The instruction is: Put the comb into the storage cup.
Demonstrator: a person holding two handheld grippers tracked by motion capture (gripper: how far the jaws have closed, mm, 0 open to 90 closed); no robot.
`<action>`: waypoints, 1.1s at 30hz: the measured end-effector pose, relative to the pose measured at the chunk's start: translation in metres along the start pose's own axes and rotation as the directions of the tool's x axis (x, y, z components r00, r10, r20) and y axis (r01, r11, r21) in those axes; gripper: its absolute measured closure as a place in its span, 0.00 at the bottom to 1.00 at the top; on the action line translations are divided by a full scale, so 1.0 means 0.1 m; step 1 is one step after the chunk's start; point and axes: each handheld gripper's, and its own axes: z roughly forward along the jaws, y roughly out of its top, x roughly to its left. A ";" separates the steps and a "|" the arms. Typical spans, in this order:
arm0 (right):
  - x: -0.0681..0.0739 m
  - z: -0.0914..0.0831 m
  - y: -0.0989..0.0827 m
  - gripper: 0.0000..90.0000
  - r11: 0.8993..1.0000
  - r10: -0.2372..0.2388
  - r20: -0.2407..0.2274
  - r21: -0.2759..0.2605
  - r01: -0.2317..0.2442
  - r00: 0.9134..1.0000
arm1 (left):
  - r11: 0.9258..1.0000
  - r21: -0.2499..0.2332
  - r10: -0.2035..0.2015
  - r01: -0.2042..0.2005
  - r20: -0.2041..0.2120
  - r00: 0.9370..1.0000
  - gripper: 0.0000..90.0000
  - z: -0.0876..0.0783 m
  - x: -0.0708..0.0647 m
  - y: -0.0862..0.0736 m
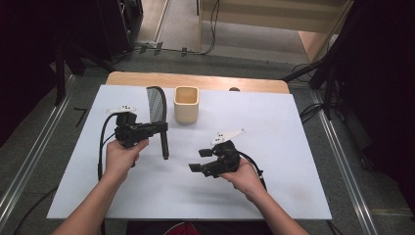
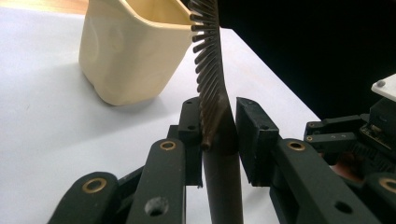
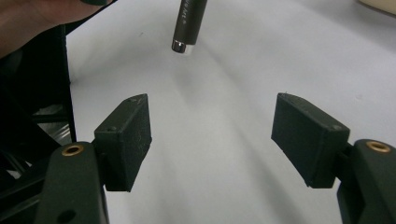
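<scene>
My left hand-held gripper is clamped on the hairbrush, right where the bristle head meets the handle. In the left gripper view the two black jaws squeeze the neck of the brush from both sides, bristles running up and away from me. From the high view, the brush stands roughly upright above the desk, its mesh-like head up top and its dark handle hanging down, the handle's end low over the white surface.

My right hand-held gripper sits just right of that handle, jaws spread wide with nothing between them. In the right gripper view I see the handle's metal-capped tip ahead, beyond the pads and apart from them.

Farther out, a cream square cup stands upright near the far edge of the desk, just right of the brush head, close but not touching that I can tell. Its opening faces up.
</scene>
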 end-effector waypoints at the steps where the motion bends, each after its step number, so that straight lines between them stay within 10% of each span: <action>1: -0.01 -0.05 -0.04 0.30 1.000 0.006 0.008 0.002 -0.006 1.000 | 1.000 0.000 0.005 -0.005 -0.001 1.000 0.82 0.00 0.00 0.00; 33: -0.20 -0.53 -0.42 0.30 0.998 0.052 0.097 0.039 -0.056 0.994 | 1.000 -0.005 0.001 -0.001 -0.008 1.000 0.82 -0.01 0.04 0.02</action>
